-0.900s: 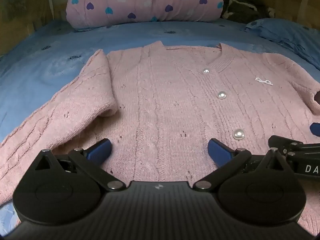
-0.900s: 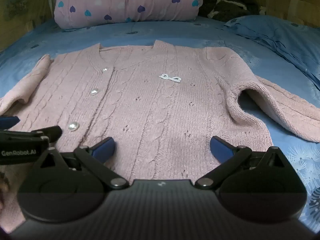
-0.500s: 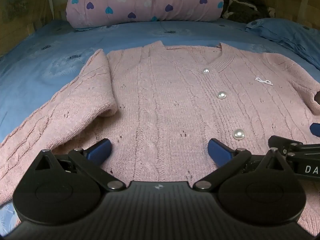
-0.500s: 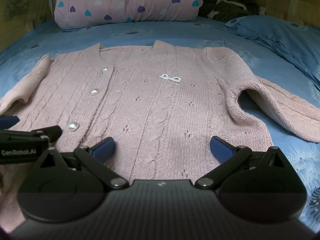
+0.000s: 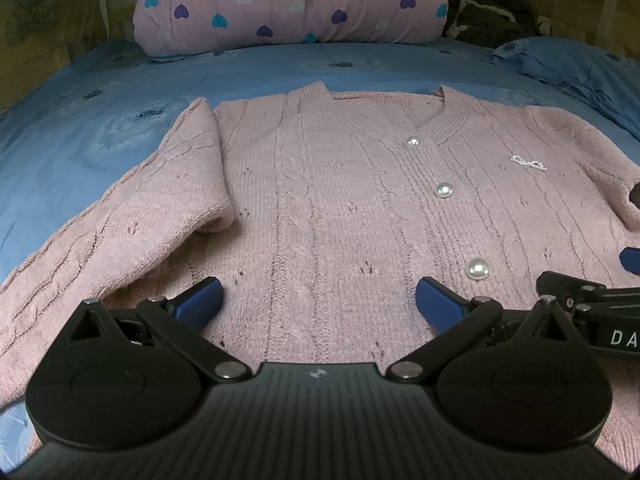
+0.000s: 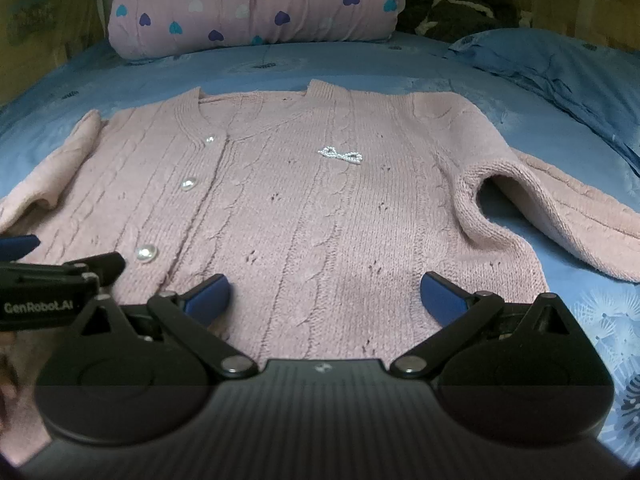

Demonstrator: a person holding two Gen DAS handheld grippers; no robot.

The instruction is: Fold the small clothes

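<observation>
My left gripper (image 5: pixel 318 298) and right gripper (image 6: pixel 325 294) hang side by side over the near hem, both spread wide with nothing between the blue pads. Under them the pink knit cardigan (image 5: pixel 340 200) lies flat, face up and buttoned, on the blue bedsheet (image 5: pixel 100 128), sleeves out to left and right. Beyond its collar, at the far end, sits a heart-print rolled quilt (image 5: pixel 292 0).

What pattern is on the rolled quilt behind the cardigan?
Pale pink quilt with purple, teal and white hearts; clearest in the left wrist view.
</observation>
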